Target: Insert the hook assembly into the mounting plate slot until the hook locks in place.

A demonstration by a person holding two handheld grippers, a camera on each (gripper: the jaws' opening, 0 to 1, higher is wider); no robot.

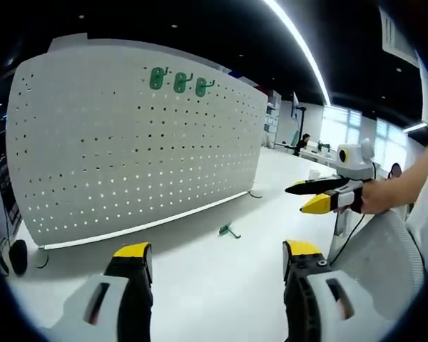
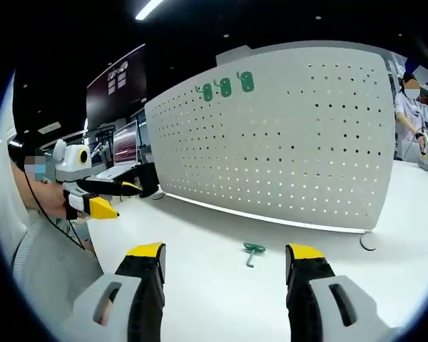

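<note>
White worktop with a pegboard already carrying three hooks; a loose green hook lies flat. Left gripper and right gripper fingers both wide, empty.

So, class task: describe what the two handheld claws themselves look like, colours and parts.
Each claw has two black jaws with yellow tips rising from pale grey housings with dark slots: the left claw and the right claw. Seen from the other side, each carries a white box above, and a dark cable hangs below.
</note>
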